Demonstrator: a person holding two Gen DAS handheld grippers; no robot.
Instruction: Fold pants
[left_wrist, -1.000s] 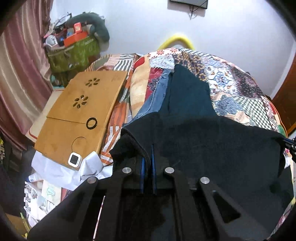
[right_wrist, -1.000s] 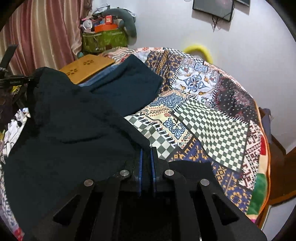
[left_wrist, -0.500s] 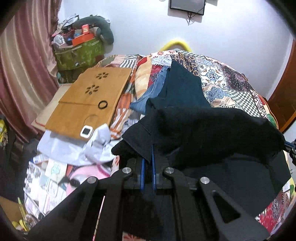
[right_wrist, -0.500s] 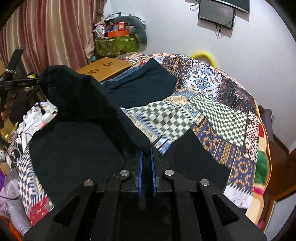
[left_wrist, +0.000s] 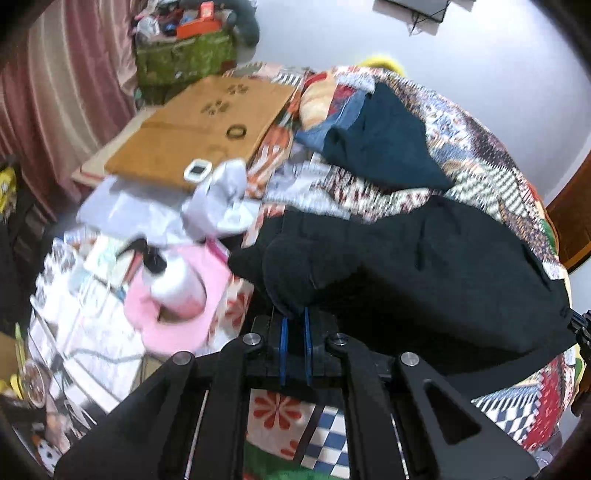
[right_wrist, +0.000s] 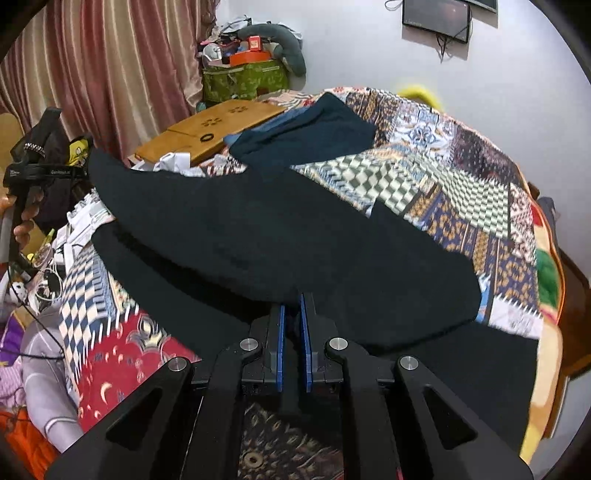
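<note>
Pants (right_wrist: 280, 229) are held raised over the bed (right_wrist: 461, 184), jaws of both grippers (left_wrist: 293, 319) (right_wrist: 291, 306) clamped on one edge; laying it flat is judged next.

The far half of the patchwork quilted bedspread (right_wrist: 461, 177) lies bare, giving open passage toward the white wall. A dark teal folded garment (left_wrist: 384, 147) occupies the bed's upper left part. Along the left edge, a flat wooden lap desk (left_wrist: 199, 122) blocks the way, with crumpled white paper (left_wrist: 218, 199) just beside it and a white bottle on a pink pad (left_wrist: 177, 288) nearer. The black pants (right_wrist: 280, 236) cover the near side.
</note>
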